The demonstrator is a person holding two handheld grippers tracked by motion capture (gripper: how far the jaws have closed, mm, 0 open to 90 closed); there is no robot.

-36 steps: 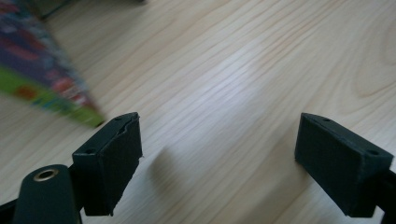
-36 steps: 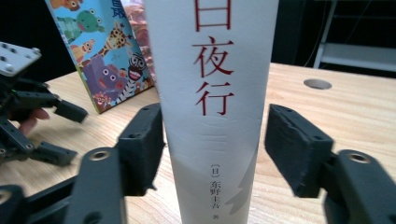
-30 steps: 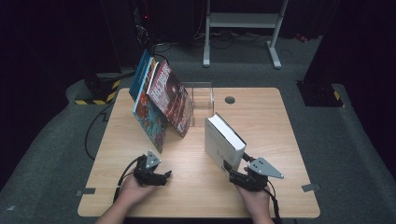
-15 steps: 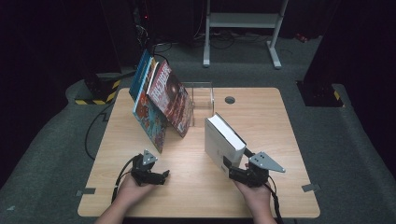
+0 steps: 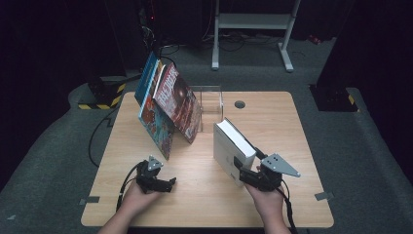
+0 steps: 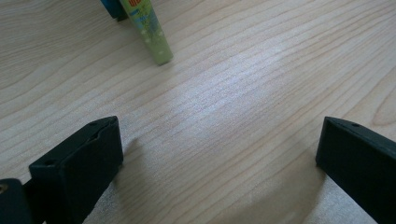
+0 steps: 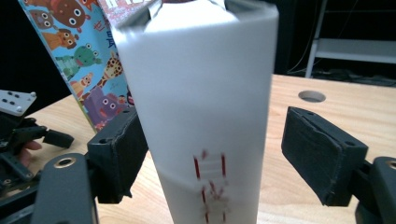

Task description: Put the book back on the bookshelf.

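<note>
On the tabletop (image 5: 292, 126), your right gripper (image 5: 246, 176) straddles the white book's (image 5: 229, 146) spine, left pad touching, right pad clear, jaws just closing slightly. The book stands beside the leaning picture books (image 5: 165, 105). Your left gripper (image 5: 169, 184) rests open, empty.

L tool (image 5: 168, 184): opened wider | R tool (image 5: 242, 174): rose, white book (image 5: 233, 146) tilted
</note>
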